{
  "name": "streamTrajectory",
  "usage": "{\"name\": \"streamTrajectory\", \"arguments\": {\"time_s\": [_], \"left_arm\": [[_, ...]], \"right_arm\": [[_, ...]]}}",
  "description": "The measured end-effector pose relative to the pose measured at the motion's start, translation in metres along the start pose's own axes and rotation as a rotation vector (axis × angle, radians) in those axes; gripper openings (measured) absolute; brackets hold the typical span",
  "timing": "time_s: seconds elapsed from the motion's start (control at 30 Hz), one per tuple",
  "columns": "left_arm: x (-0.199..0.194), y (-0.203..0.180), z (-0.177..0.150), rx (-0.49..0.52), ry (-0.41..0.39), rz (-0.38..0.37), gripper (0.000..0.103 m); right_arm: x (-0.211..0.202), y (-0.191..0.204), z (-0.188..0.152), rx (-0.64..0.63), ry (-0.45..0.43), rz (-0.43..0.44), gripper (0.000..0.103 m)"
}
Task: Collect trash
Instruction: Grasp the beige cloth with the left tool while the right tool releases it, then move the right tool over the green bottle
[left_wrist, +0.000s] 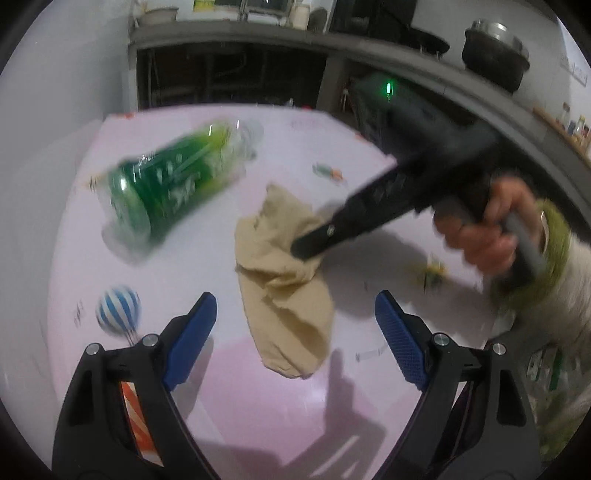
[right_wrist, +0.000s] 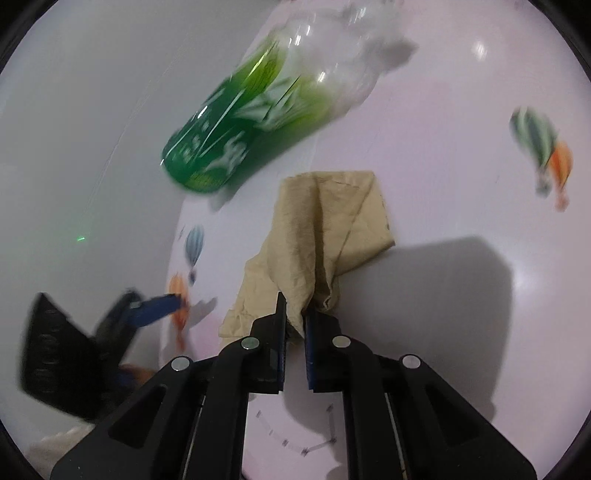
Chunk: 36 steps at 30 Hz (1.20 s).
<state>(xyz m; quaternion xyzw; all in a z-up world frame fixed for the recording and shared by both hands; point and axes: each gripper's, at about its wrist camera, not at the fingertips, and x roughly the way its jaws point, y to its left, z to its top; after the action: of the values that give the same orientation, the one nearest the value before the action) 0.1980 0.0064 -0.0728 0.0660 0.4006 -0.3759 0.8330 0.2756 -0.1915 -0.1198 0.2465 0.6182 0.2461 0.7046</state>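
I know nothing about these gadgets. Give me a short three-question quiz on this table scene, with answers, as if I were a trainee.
1. True or false: the right hand-held gripper is shut on the beige tissue.
2. Which lies on its side? A: the green-labelled plastic bottle. B: a glass jar. C: a tin can.
3. Fill in: the left hand-held gripper is ____.

Key: 1 true. 2 A. 3 open; nothing is between its blue pads.
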Motion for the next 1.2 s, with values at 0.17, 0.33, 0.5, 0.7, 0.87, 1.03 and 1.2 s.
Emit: {"name": "streamTrajectory", "arguments": {"time_s": [0.17, 0.33, 0.5, 0.7, 0.87, 1.03, 1.2], "left_arm": [[0.008, -0.008, -0.014, 0.011, 0.024, -0.01, 0.07], [0.02, -0.008, -0.016, 0.017, 0.06, 0.02, 0.054], [0.025, 0.001, -0.007, -0.032, 0.057, 0.019, 0.031], [0.021, 0.022, -0.007, -0.134, 0.061, 0.009, 0.009], [0.01, 0.032, -0.018, -0.182, 0.059, 0.045, 0.008], [-0.001, 0.042, -0.025, -0.246, 0.062, 0.128, 0.008], [-0.02, 0.059, -0.035, -0.323, 0.032, 0.202, 0.008]], "right_arm": [[0.01, -0.007, -0.012, 0.037, 0.109, 0.129, 0.009], [0.013, -0.011, -0.017, 0.072, 0.156, 0.231, 0.009], [0.005, -0.002, -0.022, 0.047, 0.135, 0.258, 0.012], [-0.032, -0.009, -0.017, 0.052, 0.023, 0.194, 0.053], [-0.069, -0.021, 0.0, 0.181, -0.144, 0.212, 0.073], [-0.067, -0.025, 0.026, 0.353, -0.195, 0.216, 0.081], [-0.057, -0.028, 0.047, 0.488, -0.262, 0.19, 0.081]]}}
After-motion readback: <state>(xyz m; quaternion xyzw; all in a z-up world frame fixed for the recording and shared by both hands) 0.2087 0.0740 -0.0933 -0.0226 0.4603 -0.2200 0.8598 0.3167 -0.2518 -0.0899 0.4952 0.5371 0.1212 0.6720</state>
